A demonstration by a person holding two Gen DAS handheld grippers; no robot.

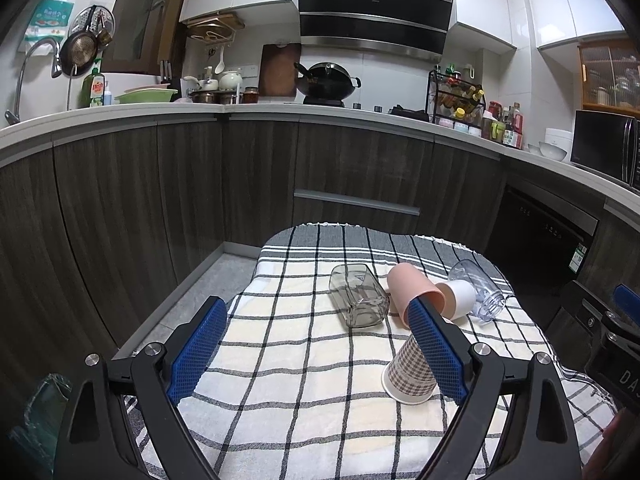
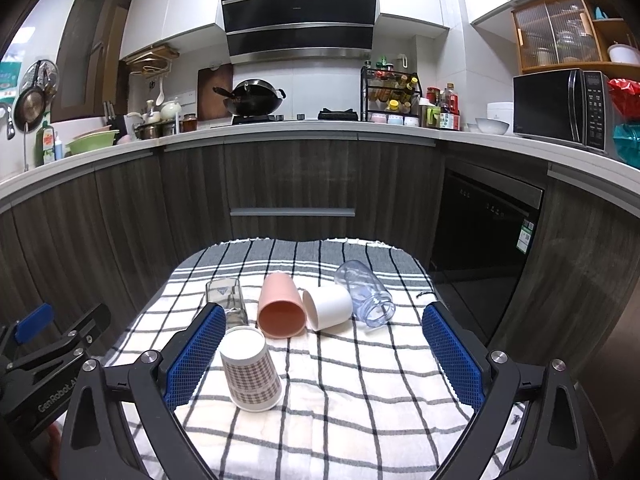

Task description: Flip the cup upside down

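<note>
A checked paper cup stands upside down on the plaid cloth, also seen in the left wrist view behind the right finger. Behind it lie on their sides a square glass, a pink cup, a white cup and a clear plastic jar. My left gripper is open and empty above the cloth. My right gripper is open and empty, its left finger just beside the paper cup.
The plaid cloth covers a small table in front of dark kitchen cabinets. A dishwasher stands to the right. The left gripper's body shows at the left edge of the right wrist view.
</note>
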